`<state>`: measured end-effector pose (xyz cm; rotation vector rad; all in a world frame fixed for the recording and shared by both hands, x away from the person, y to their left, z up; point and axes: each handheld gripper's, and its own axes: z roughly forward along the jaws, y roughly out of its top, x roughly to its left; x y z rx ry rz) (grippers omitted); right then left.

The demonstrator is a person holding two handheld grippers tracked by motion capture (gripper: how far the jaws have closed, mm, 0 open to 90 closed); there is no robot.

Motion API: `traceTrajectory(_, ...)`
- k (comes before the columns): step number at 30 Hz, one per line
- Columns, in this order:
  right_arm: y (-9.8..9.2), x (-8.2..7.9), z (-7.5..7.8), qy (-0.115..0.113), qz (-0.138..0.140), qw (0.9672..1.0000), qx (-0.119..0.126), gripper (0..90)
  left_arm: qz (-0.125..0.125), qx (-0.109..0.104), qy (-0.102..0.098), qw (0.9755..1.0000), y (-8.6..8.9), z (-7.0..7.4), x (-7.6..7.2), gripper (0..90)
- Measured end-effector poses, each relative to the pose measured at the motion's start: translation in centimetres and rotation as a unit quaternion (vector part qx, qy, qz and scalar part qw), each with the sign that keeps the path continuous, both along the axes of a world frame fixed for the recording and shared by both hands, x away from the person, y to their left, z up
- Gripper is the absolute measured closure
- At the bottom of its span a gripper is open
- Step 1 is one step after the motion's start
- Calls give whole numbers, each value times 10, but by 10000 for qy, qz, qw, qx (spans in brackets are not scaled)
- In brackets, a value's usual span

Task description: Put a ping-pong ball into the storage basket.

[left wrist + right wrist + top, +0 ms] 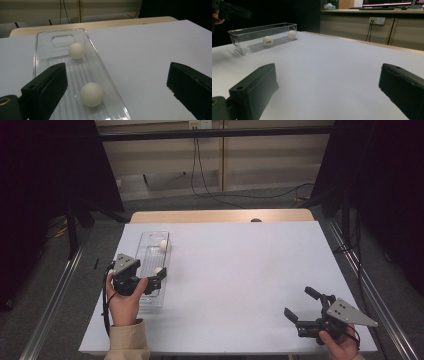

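A clear plastic tray [143, 241] lies lengthwise at the left of the white table. Two white balls rest in it, one near the far end [163, 244] and one at mid-length [158, 271]. My left gripper [157, 283] hovers over the tray's near half, open, with nothing between its jaws. In the left gripper view the near ball [91, 94] lies just below and ahead of the left gripper [116, 80], and the far ball [77, 51] sits by the tray's handle slot. My right gripper [297, 301] rests open at the front right, far from the tray [249, 48].
A white sheet [240, 270] covers the table, with a wooden edge [220, 215] showing at the back. Metal rails [55, 295] run along both sides. Cables [205, 185] lie on the floor beyond. The right gripper view has the left gripper [230, 10] above the tray.
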<state>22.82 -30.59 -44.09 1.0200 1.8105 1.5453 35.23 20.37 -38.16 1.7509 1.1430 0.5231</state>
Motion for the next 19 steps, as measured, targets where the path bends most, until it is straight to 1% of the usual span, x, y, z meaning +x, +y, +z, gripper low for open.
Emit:
traceTrajectory(1, 0, 0, 0, 3, -3, 10000, 3, 11, -13, -27, -18, 10000, 1, -1, -2, 34)
traceTrajectory(3, 1, 0, 0, -5, -3, 10000, 10, 11, -57, -11, -64, 10000, 2, -2, -5, 34)
traceTrajectory(6, 1, 0, 0, -8, 2, 10000, -9, 11, -115, -159, -151, 9997, 4, -4, -11, 34)
traceTrajectory(8, 1, 0, 0, -6, -4, 10000, -11, 11, -155, -165, -215, 9995, 5, -5, -16, 34)
traceTrajectory(10, 1, 0, 0, 2, -11, 10000, 6, 11, -189, -223, -257, 9992, 5, -6, -19, 33)
traceTrajectory(11, 1, 0, 0, 3, -7, 10000, 2, 11, -243, -194, -267, 9992, 6, -7, -23, 34)
traceTrajectory(12, 1, 0, 0, 10, -10, 10000, -2, 11, -237, -239, -277, 9991, 7, -9, -25, 33)
traceTrajectory(16, 2, 1, -1, 10, 0, 10000, -24, 11, -274, -208, -413, 9986, 10, -13, -31, 33)
traceTrajectory(19, 3, 1, 0, 9, -1, 10000, -13, 11, -193, -333, -512, 9979, 14, -16, -34, 33)
